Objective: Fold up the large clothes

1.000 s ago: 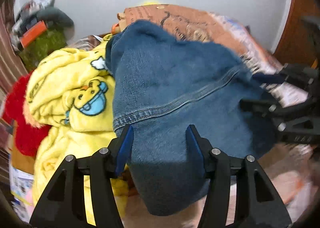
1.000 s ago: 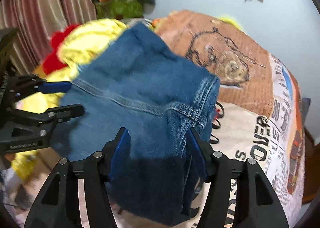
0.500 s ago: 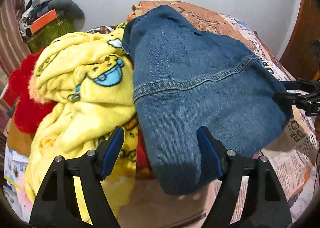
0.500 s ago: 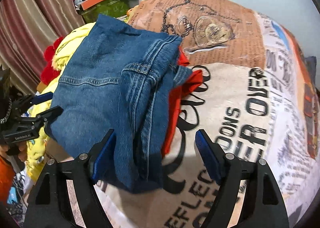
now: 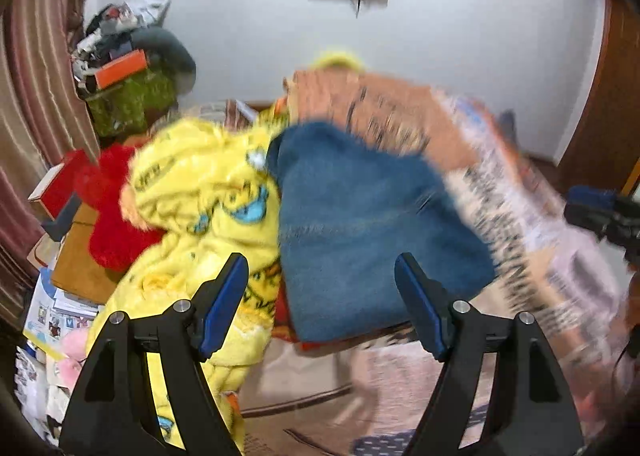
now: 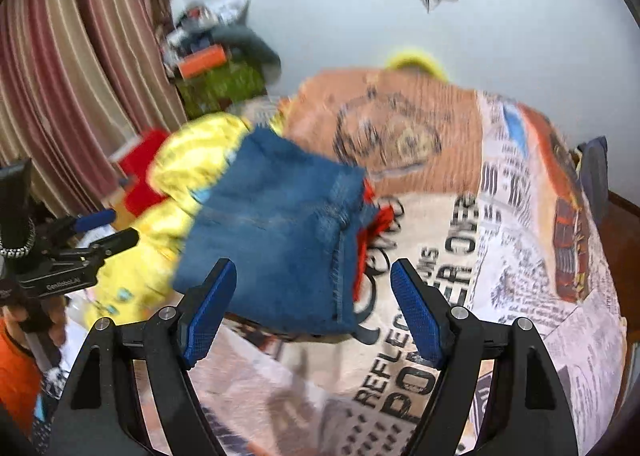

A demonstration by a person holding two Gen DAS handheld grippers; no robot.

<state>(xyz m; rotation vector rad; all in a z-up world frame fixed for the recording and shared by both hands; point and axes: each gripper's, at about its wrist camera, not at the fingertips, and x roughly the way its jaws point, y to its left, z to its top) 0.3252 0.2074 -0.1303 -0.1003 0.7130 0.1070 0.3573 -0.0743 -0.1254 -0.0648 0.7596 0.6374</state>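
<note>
A folded pair of blue jeans (image 5: 372,232) lies on the bed, partly over a red garment (image 6: 376,223) and against a yellow cartoon blanket (image 5: 200,195). My left gripper (image 5: 320,268) hangs open above and short of the jeans' near edge, with nothing between its blue pads. In the right wrist view the jeans (image 6: 280,232) sit just beyond my right gripper (image 6: 314,268), which is open too and touches nothing. Each gripper shows at the edge of the other's view: the right gripper (image 5: 580,207) and the left gripper (image 6: 110,230). Both views are motion-blurred.
The bed wears a newspaper-print cover (image 6: 500,256) that stretches to the right. A red plush thing (image 5: 116,207) and cardboard boxes (image 5: 80,264) crowd the left side. A cluttered shelf (image 5: 128,87) and striped curtains (image 6: 80,75) stand behind. A person in orange (image 6: 16,368) is at lower left.
Both grippers opened and let go of the jeans, then drew back and upward. The jeans dropped from being held up and now lie folded on the bed.
</note>
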